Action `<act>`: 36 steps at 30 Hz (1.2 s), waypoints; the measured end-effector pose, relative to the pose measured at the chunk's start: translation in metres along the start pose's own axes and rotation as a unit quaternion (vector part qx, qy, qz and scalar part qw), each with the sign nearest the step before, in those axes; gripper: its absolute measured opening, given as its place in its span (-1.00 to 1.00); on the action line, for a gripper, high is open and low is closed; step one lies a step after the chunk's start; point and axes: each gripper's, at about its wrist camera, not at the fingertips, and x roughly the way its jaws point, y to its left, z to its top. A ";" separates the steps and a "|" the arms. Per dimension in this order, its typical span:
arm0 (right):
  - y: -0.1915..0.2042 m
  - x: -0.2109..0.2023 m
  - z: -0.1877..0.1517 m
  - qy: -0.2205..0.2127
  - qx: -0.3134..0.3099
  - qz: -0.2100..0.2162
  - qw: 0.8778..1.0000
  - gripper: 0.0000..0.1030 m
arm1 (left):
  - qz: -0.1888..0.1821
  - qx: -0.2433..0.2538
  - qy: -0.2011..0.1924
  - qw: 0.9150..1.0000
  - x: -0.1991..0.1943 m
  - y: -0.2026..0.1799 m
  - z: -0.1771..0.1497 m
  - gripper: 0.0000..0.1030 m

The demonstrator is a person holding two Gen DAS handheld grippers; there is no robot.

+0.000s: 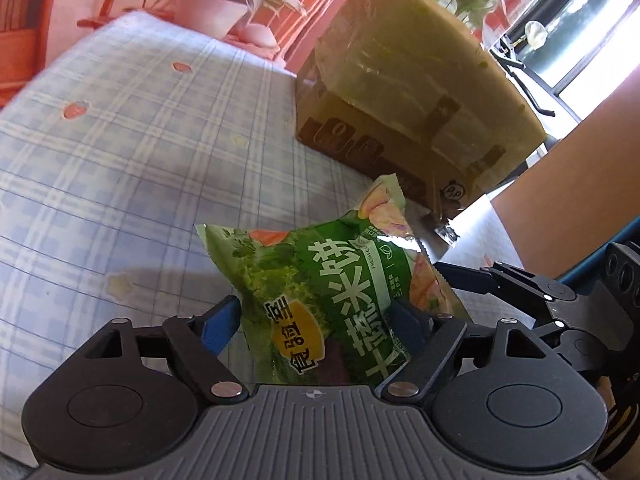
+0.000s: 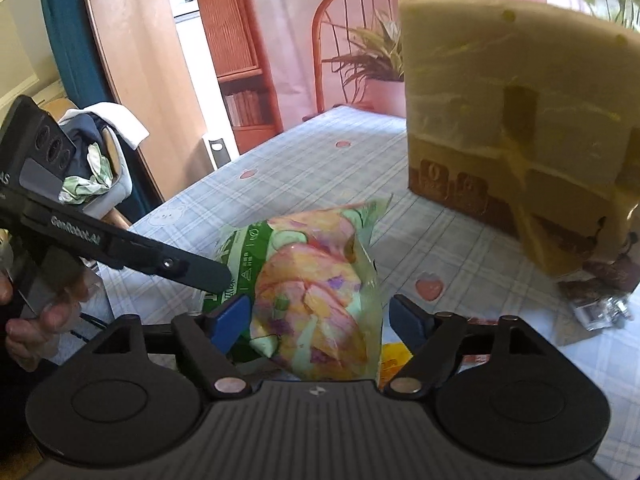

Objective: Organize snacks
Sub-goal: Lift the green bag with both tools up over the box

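Both pairs of tongs are closing in on one thing: a puffy green foil snack bag with white lettering and a pink-and-yellow printed end, lying on the desk with its pale blue checked cloth, just in front of a tall brown cardboard box wrapped in clear tape. The left tongs stand wide, blue pads to either side of the bag's lettered end; the right pad seems to brush the foil, the left one stands clear. The right tongs are spread too, straddling the colourful end with a gap on the right side. Neither grips yet. From the right wrist view the left tool's black finger lies just beside the bag.

This looks like the pick-up step. Next, I'd judge, one pair must close on the bag without crushing it.

The bag's long axis runs from the left tongs toward the box, crimped end pointing at the box, tilted somewhat upward
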 end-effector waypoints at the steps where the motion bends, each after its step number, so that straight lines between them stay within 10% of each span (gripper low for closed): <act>1: -0.001 0.002 0.000 0.002 0.003 0.001 1.000 0.56 | -0.005 -0.004 0.002 1.000 0.003 0.001 0.001 0.62; 36: -0.010 -0.020 -0.004 -0.065 0.080 -0.022 0.994 0.32 | -0.037 0.054 -0.042 0.997 0.003 -0.034 0.014 0.39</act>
